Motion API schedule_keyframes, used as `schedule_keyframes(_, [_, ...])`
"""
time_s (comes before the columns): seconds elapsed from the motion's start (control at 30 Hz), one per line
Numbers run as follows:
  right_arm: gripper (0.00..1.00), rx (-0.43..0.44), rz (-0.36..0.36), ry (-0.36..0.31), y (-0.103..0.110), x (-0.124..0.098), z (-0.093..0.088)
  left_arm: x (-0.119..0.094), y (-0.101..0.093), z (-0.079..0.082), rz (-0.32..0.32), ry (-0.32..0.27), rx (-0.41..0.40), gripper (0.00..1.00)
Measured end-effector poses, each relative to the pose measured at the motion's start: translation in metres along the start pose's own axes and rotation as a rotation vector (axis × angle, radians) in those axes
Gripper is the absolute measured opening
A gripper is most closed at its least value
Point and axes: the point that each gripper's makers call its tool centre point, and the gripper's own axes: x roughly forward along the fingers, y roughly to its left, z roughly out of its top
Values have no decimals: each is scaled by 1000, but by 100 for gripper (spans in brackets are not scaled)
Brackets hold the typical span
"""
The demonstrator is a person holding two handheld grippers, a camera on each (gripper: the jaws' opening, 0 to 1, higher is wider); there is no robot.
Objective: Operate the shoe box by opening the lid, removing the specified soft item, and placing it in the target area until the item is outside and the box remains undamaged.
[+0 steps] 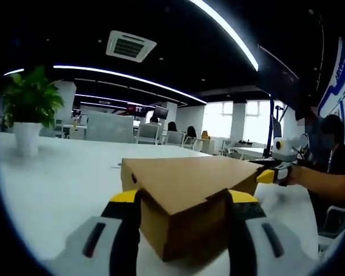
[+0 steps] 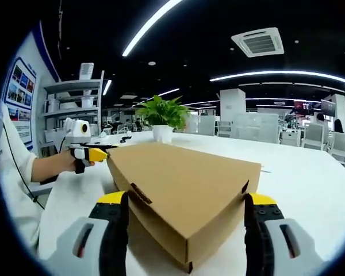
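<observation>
One white table [image 2: 310,172] carries one plain brown cardboard shoe box [image 2: 181,187], lid closed and unmarked, with one potted plant [image 2: 163,118] standing well behind it. The two grippers meet the box at opposite corners: the left gripper [image 1: 184,198] has its jaws spread either side of one corner, and the right gripper [image 2: 184,201] is likewise spread around the other. I cannot tell whether the pads touch the cardboard, and the box's contents are hidden.

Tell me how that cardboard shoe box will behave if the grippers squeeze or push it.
The shoe box looks like thin corrugated cardboard, so its walls probably flex or dent under a hard squeeze. Its lid is shut and it sits flat on the smooth white table, so a push likely slides it rather than tips it. Weight cannot be judged.
</observation>
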Motion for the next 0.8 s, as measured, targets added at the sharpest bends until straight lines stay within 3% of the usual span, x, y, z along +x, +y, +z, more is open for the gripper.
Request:
schedule_keyframes(0.1, [85,1,-2,0,1,-1,-1,-1,-1,0,-1,-3,2,60])
schedule_keyframes(0.33, [87,3,-9,-7,0,1,0,-1,0,-6,-7,51,143,61])
schedule_keyframes(0.5, [89,0,-16,7,-1,2,0,0,1,-5,-7,53,143,62])
schedule_keyframes(0.8, [89,51,-7,-31,-2,5,-3,2,1,-4,-10,45,148,63])
